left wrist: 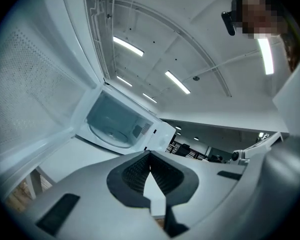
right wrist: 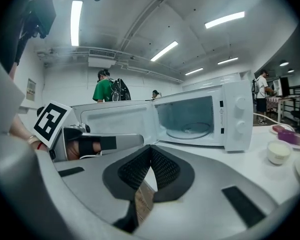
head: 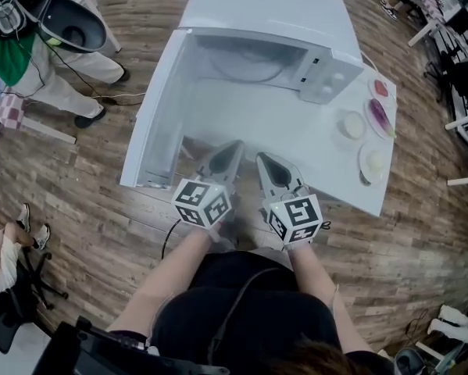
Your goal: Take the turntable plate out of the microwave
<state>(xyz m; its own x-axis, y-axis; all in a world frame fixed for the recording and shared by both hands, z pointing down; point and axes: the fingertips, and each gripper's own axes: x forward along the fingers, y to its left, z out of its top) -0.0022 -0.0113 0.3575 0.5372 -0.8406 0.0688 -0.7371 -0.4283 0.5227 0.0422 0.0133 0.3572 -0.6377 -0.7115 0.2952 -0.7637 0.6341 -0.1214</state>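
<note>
The white microwave stands on a white table with its door swung wide to the left. The glass turntable plate lies flat inside the cavity; it also shows as the plate in the left gripper view and as the plate in the right gripper view. My left gripper and right gripper hover side by side over the table's near edge, both pointing at the cavity and well short of it. Both are shut with nothing between their jaws, seen up close at the left gripper and the right gripper.
A small bowl, a purple-stained plate, a red dish and another plate sit at the table's right end. The open door walls off the left side. People stand on the wooden floor at left.
</note>
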